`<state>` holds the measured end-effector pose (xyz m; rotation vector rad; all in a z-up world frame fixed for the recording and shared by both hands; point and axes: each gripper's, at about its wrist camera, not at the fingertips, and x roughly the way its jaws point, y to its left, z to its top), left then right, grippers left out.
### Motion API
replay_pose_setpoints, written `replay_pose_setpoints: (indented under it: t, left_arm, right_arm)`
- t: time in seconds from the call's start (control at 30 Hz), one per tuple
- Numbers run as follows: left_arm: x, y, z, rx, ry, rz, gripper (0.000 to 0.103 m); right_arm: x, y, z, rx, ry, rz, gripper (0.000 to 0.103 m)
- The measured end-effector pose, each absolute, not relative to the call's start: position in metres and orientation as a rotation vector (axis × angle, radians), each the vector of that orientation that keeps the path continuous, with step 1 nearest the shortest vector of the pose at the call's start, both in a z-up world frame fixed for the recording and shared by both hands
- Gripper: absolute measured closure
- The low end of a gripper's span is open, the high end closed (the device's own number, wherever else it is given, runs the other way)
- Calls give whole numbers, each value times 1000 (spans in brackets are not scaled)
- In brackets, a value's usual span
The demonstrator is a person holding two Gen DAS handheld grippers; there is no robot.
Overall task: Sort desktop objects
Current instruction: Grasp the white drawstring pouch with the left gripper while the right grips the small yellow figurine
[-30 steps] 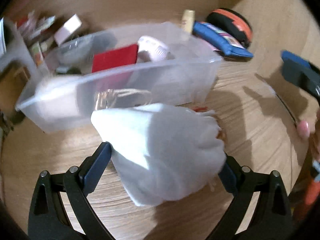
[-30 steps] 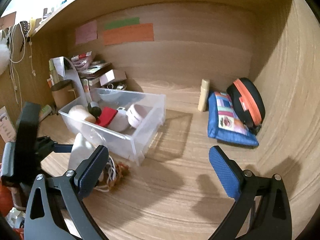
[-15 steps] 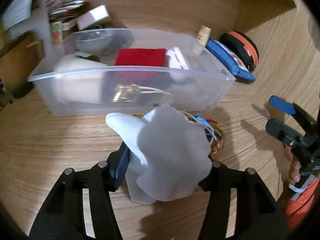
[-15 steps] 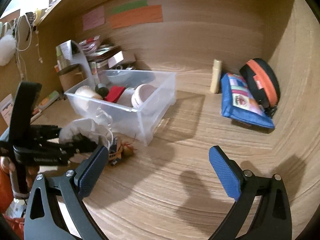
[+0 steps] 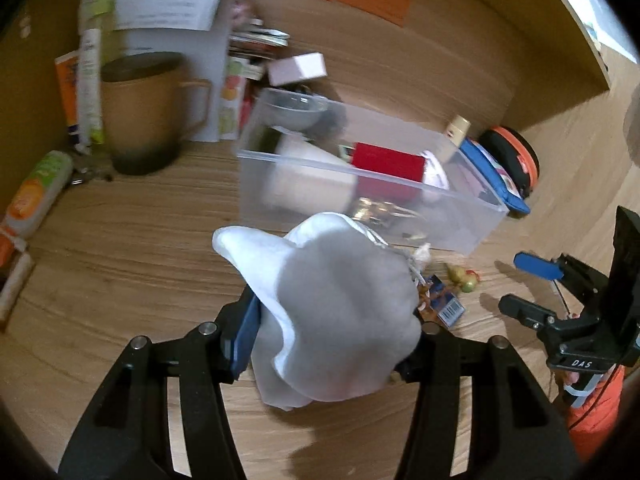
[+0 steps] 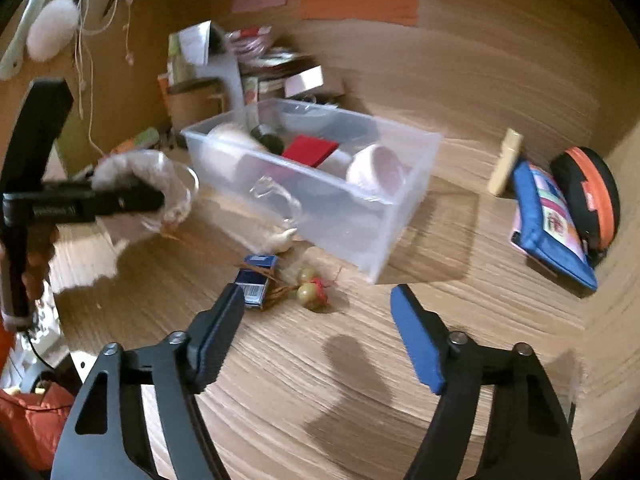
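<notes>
Left wrist: pouch (image 5: pixel 340 312) between tongs (image 5: pixel 332 332)

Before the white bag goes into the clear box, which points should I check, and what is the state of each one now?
1. Left tool grips the white bag: ok, pinched from both sides.
2. Bag is off the desk: ok in the right wrist view.
3. Clear box has free room: cannot tell; a red item and a pink bowl fill much of it.
4. Right tool is empty: ok, open.
5. Nothing left outside: not ok; a blue packet and small beads lie before the box.
</notes>
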<state>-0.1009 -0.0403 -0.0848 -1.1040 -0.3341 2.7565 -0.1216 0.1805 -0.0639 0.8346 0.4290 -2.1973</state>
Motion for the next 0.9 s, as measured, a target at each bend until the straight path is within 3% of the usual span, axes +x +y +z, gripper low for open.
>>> replay_pose_setpoints:
  t: [0.1,0.33,0.67,0.9]
  left_arm:
    - [-94,-57,-84,-1084,-364,2770,49]
    - [-78,-84,-74,-1022,-361,2806,49]
    - [-67,-118,-69,-975,-413,2835,49]
    - [-65,-127,-77,-997,-424,2829,49]
  right_arm:
    - [-120,166,-68,846,467,-2180,39]
    - [-130,146,-76,912,508,-2162,57]
    - [-134,130,-78,951,494,-2143,62]
    - [-132,115,-82,972,516,-2126,84]
